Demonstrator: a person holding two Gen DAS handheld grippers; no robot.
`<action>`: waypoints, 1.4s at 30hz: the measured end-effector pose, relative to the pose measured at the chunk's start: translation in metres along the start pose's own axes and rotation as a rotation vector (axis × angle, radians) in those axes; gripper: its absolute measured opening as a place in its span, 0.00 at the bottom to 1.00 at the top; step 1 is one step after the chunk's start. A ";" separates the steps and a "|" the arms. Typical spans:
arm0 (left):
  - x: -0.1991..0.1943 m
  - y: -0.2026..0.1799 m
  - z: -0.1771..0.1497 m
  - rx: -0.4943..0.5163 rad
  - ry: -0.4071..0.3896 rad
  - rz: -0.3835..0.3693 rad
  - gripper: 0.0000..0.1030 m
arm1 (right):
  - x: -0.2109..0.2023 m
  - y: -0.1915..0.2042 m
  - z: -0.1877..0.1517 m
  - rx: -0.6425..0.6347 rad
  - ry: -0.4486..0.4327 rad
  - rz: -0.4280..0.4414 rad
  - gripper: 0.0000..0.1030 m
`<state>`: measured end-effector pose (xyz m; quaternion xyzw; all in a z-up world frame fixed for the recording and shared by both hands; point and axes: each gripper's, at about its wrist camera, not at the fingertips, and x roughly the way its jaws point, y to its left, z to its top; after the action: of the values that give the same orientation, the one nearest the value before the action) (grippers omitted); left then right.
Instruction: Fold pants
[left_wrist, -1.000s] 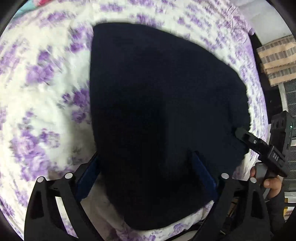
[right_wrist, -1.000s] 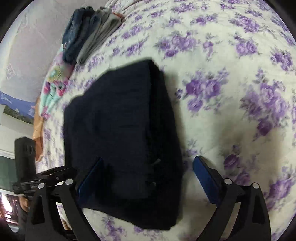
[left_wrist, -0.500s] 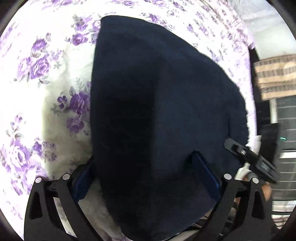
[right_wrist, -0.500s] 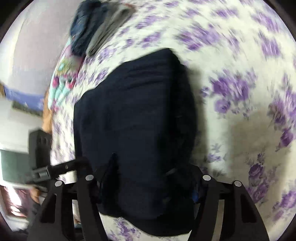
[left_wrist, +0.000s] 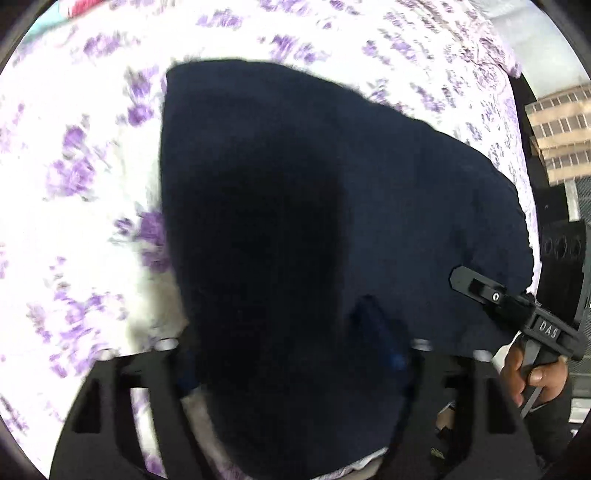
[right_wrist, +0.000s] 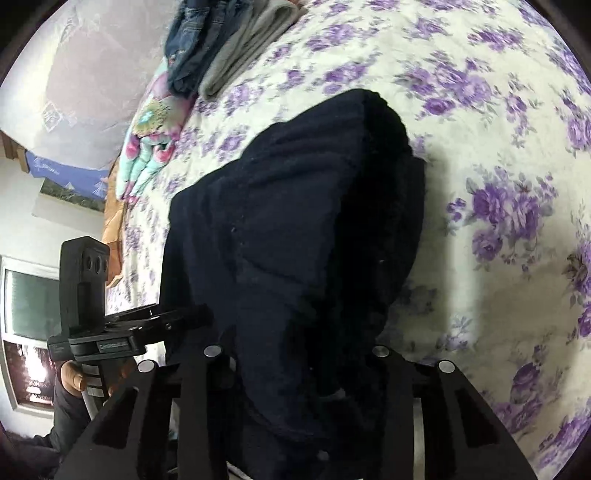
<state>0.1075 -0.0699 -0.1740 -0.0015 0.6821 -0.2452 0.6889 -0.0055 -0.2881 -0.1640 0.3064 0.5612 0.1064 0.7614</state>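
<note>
My left gripper (left_wrist: 291, 354) is clenched on the near edge of the dark navy pants (left_wrist: 314, 221), the cloth bunched between its fingers. My right gripper (right_wrist: 295, 354) grips the same near edge further along. The pants lie folded in a thick bundle on the purple-flowered bedsheet (right_wrist: 498, 129), their near end at the bed's edge. Beyond them, at the far side of the bed, sit a floral pillow (right_wrist: 151, 147), folded jeans (right_wrist: 199, 40) and a grey garment (right_wrist: 247, 44) just beside them
</note>
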 end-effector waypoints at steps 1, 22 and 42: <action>-0.006 -0.001 -0.003 0.009 -0.007 0.003 0.39 | -0.002 0.007 0.001 -0.015 -0.001 0.009 0.37; -0.094 0.034 0.129 -0.025 -0.369 0.156 0.42 | 0.036 0.113 0.220 -0.496 -0.198 -0.285 0.60; -0.082 0.039 0.101 -0.145 -0.432 0.329 0.77 | 0.000 0.129 0.159 -0.503 -0.366 -0.545 0.91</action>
<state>0.2201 -0.0411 -0.1035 0.0077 0.5262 -0.0743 0.8470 0.1643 -0.2410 -0.0597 -0.0350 0.4336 -0.0215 0.9002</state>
